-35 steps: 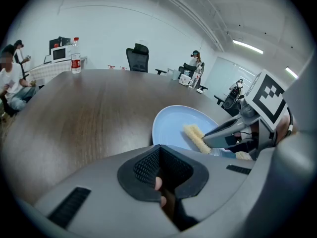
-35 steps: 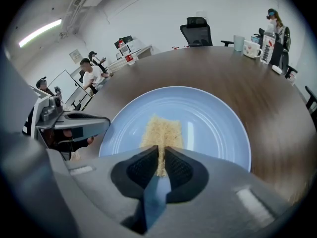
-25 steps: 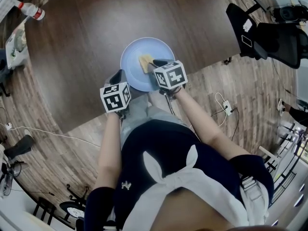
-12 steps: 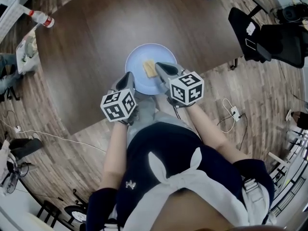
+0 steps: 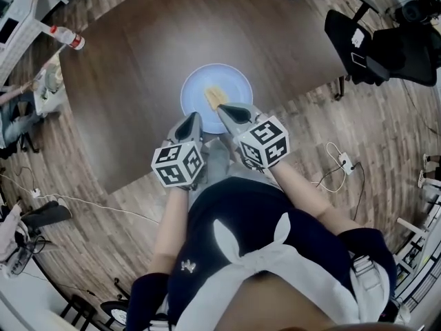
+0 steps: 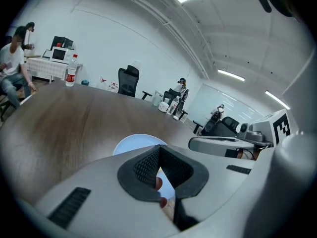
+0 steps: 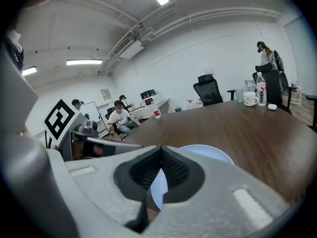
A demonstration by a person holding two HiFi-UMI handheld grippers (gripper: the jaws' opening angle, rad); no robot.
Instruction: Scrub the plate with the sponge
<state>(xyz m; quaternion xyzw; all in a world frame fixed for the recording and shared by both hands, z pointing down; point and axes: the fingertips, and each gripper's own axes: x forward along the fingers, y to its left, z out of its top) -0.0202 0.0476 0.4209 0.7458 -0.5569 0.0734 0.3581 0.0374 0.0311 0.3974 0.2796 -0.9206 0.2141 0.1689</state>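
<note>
Ok, plate mid-frame near table edge, sponge lying on it. Left gripper & right gripper both closed, empty, over plate's lower rim. Risk: closed jaws shove sponge/plate instead of gripping.

Count on the surface
You had one plate, one sponge, one bottle, and two tools: left tongs, right tongs.

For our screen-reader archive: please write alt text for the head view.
A yellow sponge lies loose on a light blue plate on a dark wooden table. Nearer the person, the left gripper and right gripper are shut and empty, tips at the plate's near rim.
</note>
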